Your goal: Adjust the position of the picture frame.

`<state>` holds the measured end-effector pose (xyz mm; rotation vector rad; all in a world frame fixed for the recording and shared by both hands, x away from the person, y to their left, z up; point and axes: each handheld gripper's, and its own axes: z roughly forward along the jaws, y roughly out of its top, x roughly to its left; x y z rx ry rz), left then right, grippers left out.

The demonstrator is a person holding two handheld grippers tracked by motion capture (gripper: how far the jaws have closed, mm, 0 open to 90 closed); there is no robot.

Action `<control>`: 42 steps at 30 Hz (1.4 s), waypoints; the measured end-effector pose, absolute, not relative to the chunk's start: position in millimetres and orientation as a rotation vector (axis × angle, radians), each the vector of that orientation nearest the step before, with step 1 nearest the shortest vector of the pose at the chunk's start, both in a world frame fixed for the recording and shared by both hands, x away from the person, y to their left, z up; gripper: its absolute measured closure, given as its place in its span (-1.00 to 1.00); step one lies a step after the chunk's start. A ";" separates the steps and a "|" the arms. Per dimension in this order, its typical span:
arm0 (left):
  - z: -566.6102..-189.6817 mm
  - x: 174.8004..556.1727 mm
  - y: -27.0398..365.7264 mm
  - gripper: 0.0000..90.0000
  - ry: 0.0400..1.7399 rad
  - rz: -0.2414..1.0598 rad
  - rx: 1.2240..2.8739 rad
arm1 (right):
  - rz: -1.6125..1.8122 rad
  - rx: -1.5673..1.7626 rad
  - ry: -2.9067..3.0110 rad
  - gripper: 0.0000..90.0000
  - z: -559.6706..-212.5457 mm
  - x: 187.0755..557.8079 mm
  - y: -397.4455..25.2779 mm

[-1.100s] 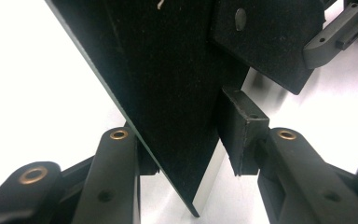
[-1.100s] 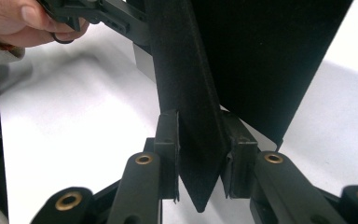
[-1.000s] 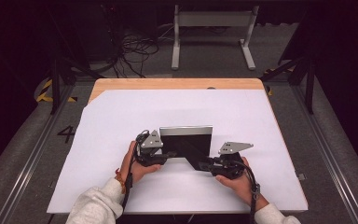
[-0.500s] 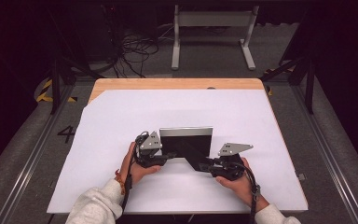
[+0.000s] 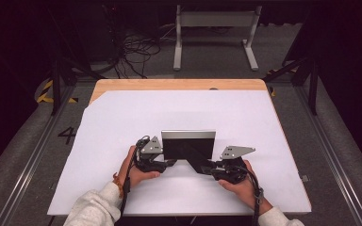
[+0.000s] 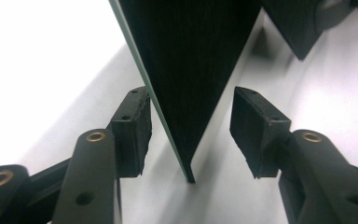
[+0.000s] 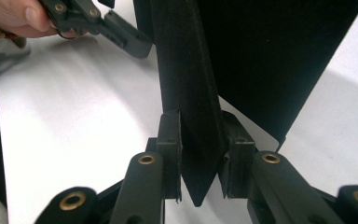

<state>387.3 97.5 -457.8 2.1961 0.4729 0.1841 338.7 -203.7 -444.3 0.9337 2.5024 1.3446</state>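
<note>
I am holding the dark folding panel (image 5: 188, 145) upright near the front middle of the white table sheet (image 5: 122, 117), its silver top edge facing the camera above. My right gripper (image 7: 200, 161) is clamping the panel's narrow hinged leg, both pads pressed flat against it, the leg's pointed tip poking out below them. My left gripper (image 6: 191, 133) is standing apart, jaws straddling the panel's lower left corner with a gap on each side; the corner tip is resting on the sheet between the pads. Compared with the frames from a second and half a second back, the panel and both hands are sitting in nearly the same spots; I am seeing no clear shift from above. I am judging the left side as released or not yet gripped, so the right clamp and the panel's own footing are doing the steadying. Next, the left jaws likely need closing before any lift.
</note>
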 end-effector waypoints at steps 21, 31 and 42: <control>-465.3 385.4 86.5 0.39 0.449 0.266 2.280 | 1.337 0.929 2.498 0.65 -444.5 338.2 -203.0; -465.3 388.3 84.7 0.37 0.455 0.326 2.284 | 1.343 0.932 2.498 0.69 -444.3 338.4 -203.2; -464.9 390.9 87.1 0.44 0.467 0.395 2.288 | 1.323 0.930 2.498 0.77 -445.4 338.0 -202.3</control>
